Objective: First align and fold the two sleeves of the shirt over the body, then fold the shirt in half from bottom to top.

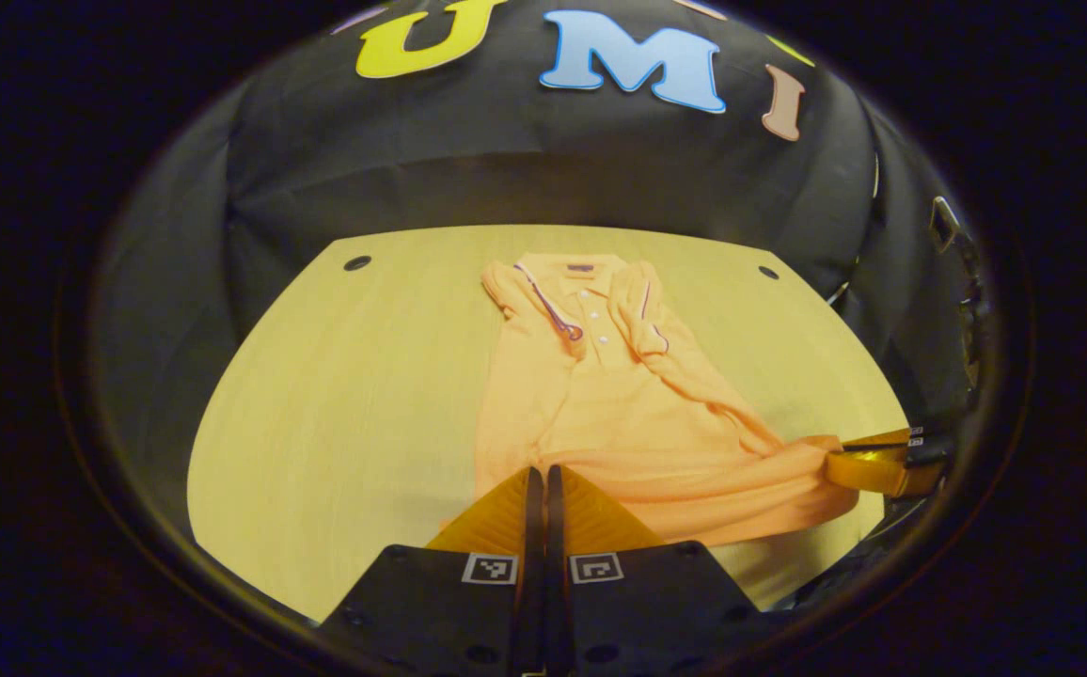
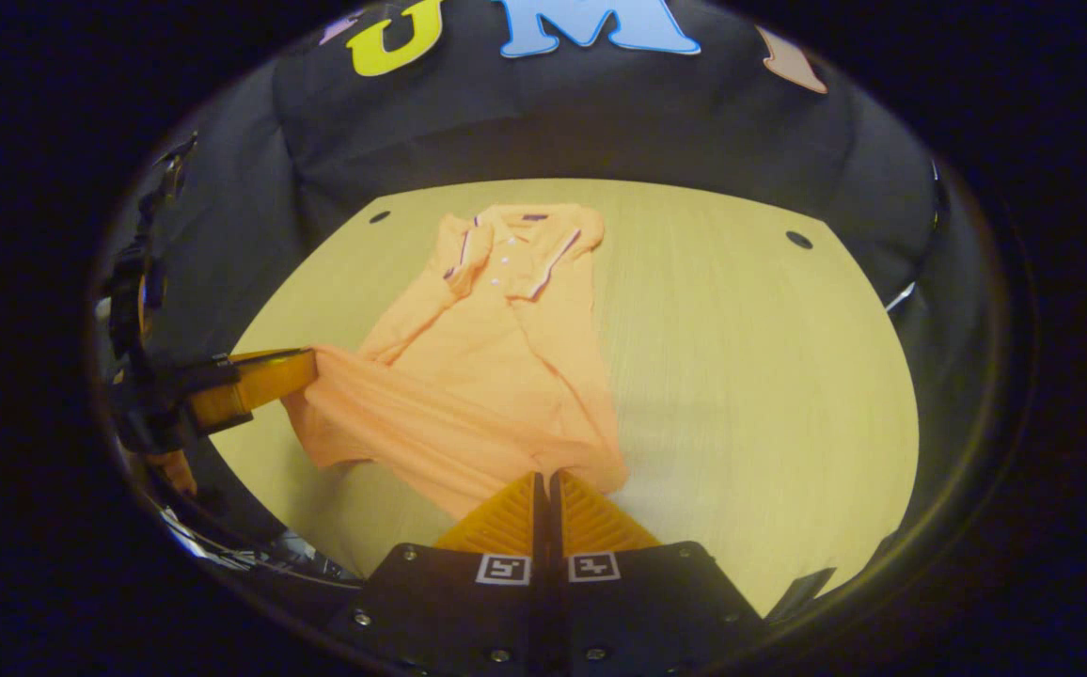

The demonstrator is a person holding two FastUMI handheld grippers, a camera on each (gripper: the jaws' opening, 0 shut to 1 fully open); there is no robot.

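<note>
The orange polo shirt [image 1: 600, 404] lies on the pale wooden table [image 1: 346, 395], collar toward the top of the frame, both sleeves already laid over the chest — so I judge the sleeve step done and the bottom-to-top fold in hand. At the bottom centre of the left gripper view, the left gripper [image 1: 543, 484] has its fingers pressed together on one hem corner. In the right gripper view the right gripper [image 2: 543, 489] sits at bottom centre, likewise clamped on the other hem corner. The hem [image 2: 384, 428] looks raised and stretched between them. Next, both corners should travel together toward the collar [image 1: 581, 273], kept level so the edge lands square. No brand or readable writing on the shirt — just square markers on the grippers.
</note>
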